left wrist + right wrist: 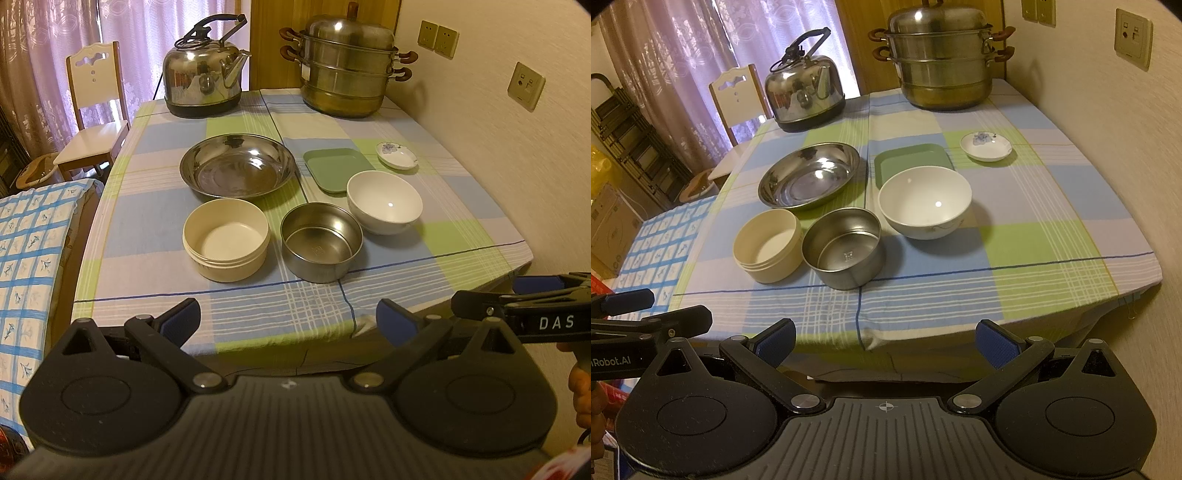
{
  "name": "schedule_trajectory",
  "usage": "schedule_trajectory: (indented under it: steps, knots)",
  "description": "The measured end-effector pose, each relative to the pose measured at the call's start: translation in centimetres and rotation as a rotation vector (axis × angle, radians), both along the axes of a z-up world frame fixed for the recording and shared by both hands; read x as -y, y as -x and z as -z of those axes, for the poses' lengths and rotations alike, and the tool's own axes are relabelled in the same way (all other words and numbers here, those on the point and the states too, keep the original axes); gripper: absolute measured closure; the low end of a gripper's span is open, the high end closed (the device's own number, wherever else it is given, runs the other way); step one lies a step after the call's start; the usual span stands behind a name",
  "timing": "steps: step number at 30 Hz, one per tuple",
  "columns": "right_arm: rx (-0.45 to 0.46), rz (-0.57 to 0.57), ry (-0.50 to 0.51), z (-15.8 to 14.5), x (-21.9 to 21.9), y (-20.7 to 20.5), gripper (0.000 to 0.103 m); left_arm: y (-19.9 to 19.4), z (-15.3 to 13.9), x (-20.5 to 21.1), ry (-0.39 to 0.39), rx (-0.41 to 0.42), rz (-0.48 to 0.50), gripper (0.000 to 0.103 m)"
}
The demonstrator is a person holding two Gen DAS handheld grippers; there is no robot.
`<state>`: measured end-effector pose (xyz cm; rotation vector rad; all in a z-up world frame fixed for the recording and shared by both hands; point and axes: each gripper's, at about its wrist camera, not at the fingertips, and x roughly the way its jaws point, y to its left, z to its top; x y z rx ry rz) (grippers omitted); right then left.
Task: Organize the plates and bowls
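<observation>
Your left gripper [288, 319] and right gripper [884, 341] hang just off the bench's [1052, 302] near edge, fingers spread wide, gripping nothing. All dishes sit upright, mouths up: cream bowl [767, 244] touching the steel bowl [842, 252], white bowl [925, 201] overlapping the green plate [911, 158], whose long side runs away from you. Bare cloth lies right of them.

Our left gripper [290, 319] and right gripper [884, 341] share one build: matte black ribbed bodies, round side discs, silver pivot screws, blue textured pads [995, 345]. White lettering reads "DAS" on one side, "Robot.AI" on another. Bare skin shows on our right hand [580, 391].
</observation>
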<state>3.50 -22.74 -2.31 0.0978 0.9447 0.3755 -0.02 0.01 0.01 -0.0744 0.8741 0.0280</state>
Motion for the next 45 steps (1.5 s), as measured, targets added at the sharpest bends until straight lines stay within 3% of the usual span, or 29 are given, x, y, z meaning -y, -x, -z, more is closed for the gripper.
schedule_trajectory:
  steps: [45]
  knots:
    - [0.004, -0.002, 0.002, 0.06, -0.45, -0.51, 0.0, -0.14, 0.34, 0.45, 0.01, -0.003, -0.001, 0.002]
